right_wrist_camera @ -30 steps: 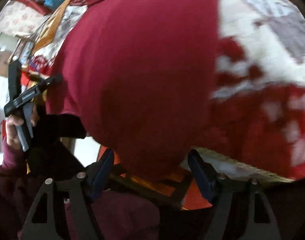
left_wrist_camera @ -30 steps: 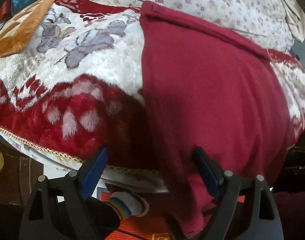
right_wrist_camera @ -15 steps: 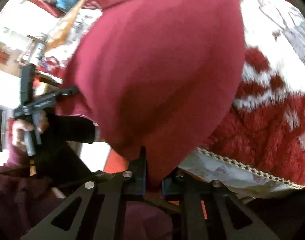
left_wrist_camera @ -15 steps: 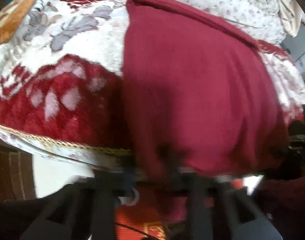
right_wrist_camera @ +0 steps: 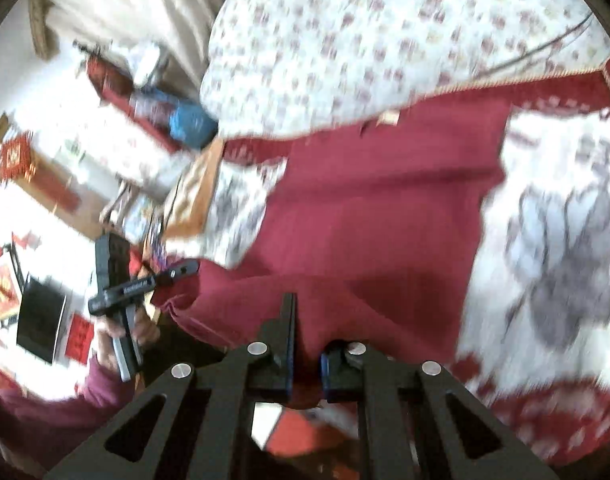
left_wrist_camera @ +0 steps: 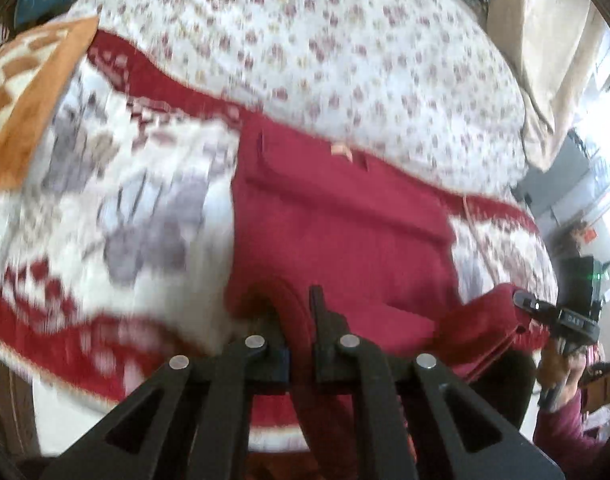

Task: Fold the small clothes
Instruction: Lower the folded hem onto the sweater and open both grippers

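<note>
Garment: a dark red garment is lying on a red-and-white patterned blanket on the bed, its far edge reaching the flowered sheet; its near edge is being lifted off the blanket at two corners.
Left hand-held gripper: the left hand-held gripper is clenching a fold of the garment's near edge between its closed jaws; the cloth is bunching up around the fingers.
Right hand-held gripper: the right hand-held gripper is gripping the other near corner, red cloth pinched between its jaws and hanging a little below them.
Cross views: in the left wrist view the right hand-held gripper is showing at the right edge with the garment's corner pulled up to it; in the right wrist view the left one is showing at the left, held in a hand with a dark red sleeve.
Surroundings: an orange patterned cushion is lying at the blanket's far left corner.
Sharpness: both views are blurring.
</note>
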